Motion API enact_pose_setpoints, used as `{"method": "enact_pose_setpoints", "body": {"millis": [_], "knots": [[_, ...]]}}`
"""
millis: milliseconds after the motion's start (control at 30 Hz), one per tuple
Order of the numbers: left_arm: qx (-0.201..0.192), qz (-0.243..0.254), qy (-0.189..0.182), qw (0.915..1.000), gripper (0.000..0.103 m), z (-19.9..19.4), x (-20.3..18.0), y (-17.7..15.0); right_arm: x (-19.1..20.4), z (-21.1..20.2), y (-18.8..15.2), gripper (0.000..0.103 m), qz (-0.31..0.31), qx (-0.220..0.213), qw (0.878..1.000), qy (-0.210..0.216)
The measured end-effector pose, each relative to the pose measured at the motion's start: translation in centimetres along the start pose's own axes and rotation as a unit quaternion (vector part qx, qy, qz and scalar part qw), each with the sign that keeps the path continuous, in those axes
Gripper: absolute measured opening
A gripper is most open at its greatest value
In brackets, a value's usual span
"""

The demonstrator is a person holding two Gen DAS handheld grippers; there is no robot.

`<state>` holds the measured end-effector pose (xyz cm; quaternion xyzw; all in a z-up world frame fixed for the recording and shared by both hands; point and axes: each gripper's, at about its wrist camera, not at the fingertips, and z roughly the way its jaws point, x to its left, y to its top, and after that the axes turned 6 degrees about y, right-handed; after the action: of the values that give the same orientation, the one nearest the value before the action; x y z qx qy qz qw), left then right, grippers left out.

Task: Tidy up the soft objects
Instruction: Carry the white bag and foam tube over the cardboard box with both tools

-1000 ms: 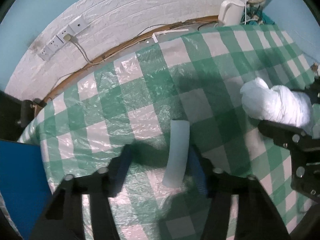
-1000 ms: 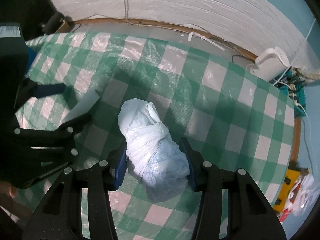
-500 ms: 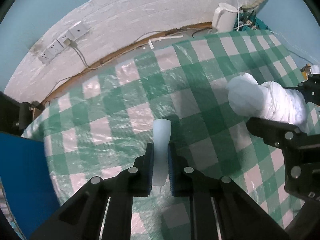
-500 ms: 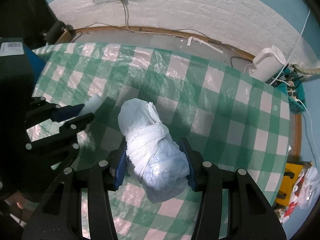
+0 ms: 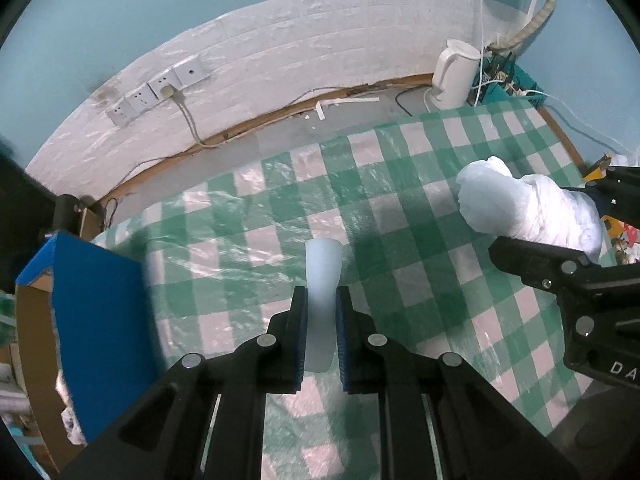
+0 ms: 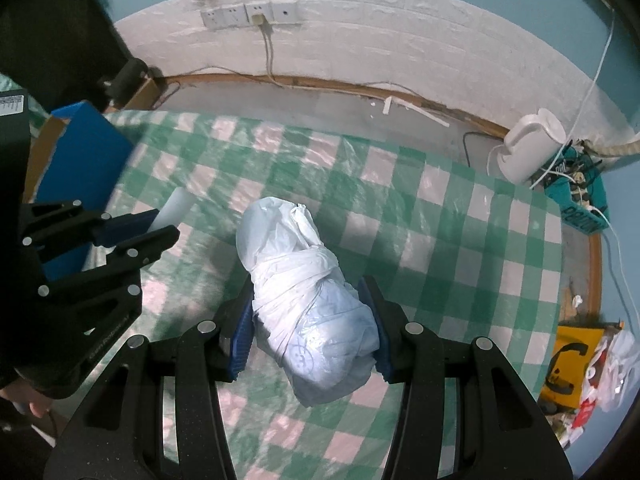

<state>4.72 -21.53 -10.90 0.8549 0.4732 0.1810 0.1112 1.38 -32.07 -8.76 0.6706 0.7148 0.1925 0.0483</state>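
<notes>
Left gripper (image 5: 322, 312), lower centre, clenched on a pale translucent foam strip (image 5: 322, 276); right gripper (image 6: 310, 320), lower centre, grasping a white plastic-wrapped soft bundle (image 6: 308, 296); both above the green-and-white checked tablecloth (image 6: 460, 240).

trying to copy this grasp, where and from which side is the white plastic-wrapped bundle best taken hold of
Across its thick, tied lower half, from above, as the right gripper does now. The white bundle is a long soft roll; the fingers straddle its short width, pressing both flanks where the wrapping bands bind it tight. The looser far end would likely squash and slip.
</notes>
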Motion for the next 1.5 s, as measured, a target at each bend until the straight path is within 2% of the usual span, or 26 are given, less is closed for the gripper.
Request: {"method": "enact_pose_setpoints", "body": {"millis": [533, 767, 1167, 1500], "knots": [[-0.017, -0.024, 0.027, 0.9992, 0.013, -6.0, 5.0, -3.5, 6.1, -3.2, 0.0, 0.049, -0.045, -0.025, 0.998, 0.021], [-0.001, -0.06, 0.048, 0.9971, 0.013, -6.9, 8.7, -6.2, 8.7, -3.4, -0.1, 0.049, -0.071, -0.025, 0.997, 0.031], [-0.012, -0.102, 0.07, 0.9922, 0.013, -9.3, 13.4, -10.3, 15.0, -4.0, 0.5, 0.049, -0.129, -0.031, 0.99, 0.056], [-0.011, -0.13, 0.089, 0.9875, 0.013, -9.6, 17.0, -12.4, 20.3, -3.8, 1.9, 0.049, -0.168, -0.031, 0.982, 0.075]]}}
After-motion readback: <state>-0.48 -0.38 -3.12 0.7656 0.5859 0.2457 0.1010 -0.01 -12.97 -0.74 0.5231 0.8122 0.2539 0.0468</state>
